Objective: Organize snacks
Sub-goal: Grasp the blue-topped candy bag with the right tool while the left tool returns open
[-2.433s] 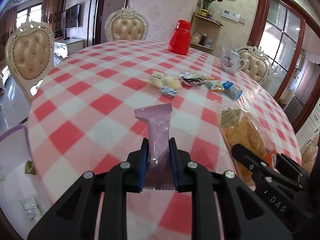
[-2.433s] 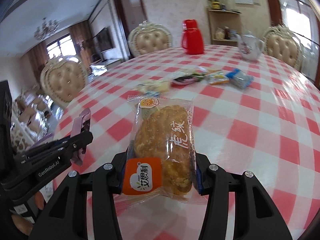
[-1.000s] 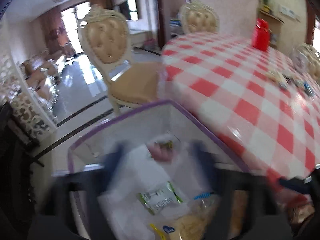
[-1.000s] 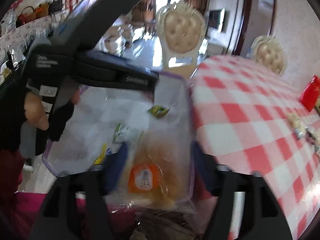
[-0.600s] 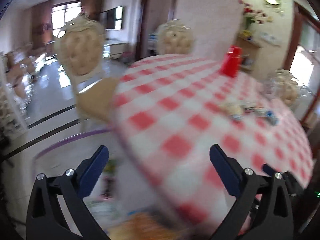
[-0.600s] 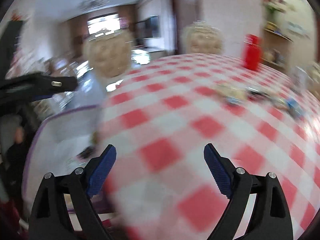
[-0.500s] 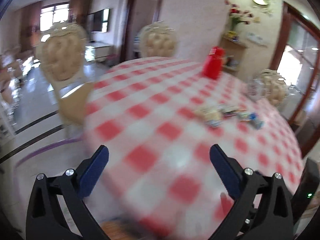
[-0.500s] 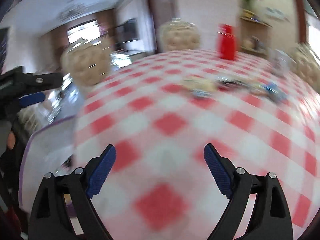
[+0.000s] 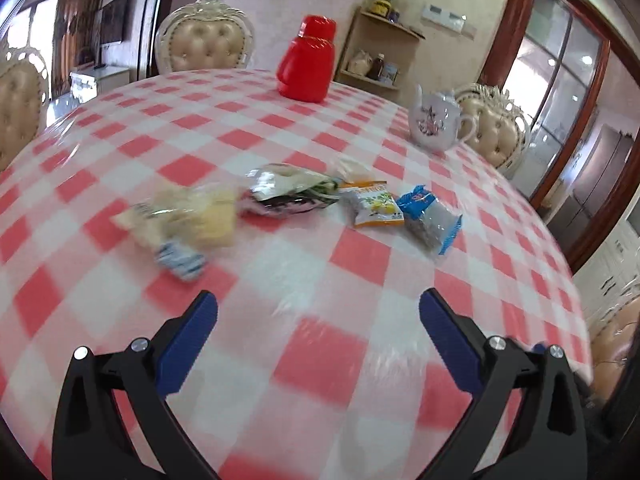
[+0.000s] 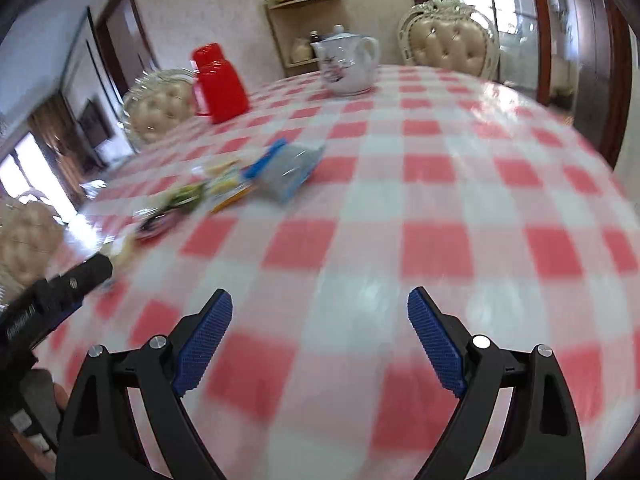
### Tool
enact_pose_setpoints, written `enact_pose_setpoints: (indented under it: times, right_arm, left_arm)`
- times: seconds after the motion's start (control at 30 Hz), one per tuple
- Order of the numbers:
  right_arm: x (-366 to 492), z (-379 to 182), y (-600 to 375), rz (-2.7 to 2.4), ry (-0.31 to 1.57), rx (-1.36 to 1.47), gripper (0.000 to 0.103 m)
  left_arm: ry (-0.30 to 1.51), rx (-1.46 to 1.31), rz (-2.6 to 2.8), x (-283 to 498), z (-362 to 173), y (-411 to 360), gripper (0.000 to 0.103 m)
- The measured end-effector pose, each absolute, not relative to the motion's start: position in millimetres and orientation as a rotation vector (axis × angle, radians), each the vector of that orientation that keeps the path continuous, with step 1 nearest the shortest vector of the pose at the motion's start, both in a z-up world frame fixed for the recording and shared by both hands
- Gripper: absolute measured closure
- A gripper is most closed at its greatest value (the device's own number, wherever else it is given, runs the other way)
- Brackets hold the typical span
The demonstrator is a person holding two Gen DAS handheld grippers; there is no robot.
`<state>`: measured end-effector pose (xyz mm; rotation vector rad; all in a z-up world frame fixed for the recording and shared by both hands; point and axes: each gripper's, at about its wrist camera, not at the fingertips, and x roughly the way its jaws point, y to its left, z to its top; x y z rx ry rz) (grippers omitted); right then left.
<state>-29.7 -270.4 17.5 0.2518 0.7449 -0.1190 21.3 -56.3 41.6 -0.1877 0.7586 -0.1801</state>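
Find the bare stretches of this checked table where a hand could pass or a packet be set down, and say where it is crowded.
Free: the near cloth between the snack row and the open left tongs; the wide stretch right of the blue packet; the band between snacks and red jug. Crowded: the row from the yellow packet to the blue one.

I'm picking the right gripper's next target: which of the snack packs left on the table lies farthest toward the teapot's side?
The blue-and-clear pack, at the right end of the snack row. The orange-edged packet lies beside it; the others sit farther left.
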Motion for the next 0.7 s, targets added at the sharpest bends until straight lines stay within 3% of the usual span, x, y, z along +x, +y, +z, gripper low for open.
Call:
enact_pose_setpoints:
  times: [0.27, 0.37, 0.7]
  right_arm:
    - [66, 10, -284, -0.011, 0.788, 0.090, 0.016]
    - [92, 11, -273, 0.053, 0.775, -0.035, 0.016]
    - [169, -6, -240, 0.197, 0.853, -0.315, 0.016]
  left_arm:
    - [0.782, -0.211, -0.309, 81, 27, -88, 0.002]
    - [0.873, -0.239, -0.328, 89, 14, -82, 0.002]
    - [0.923, -0.294, -0.350, 91, 7, -71, 0.002]
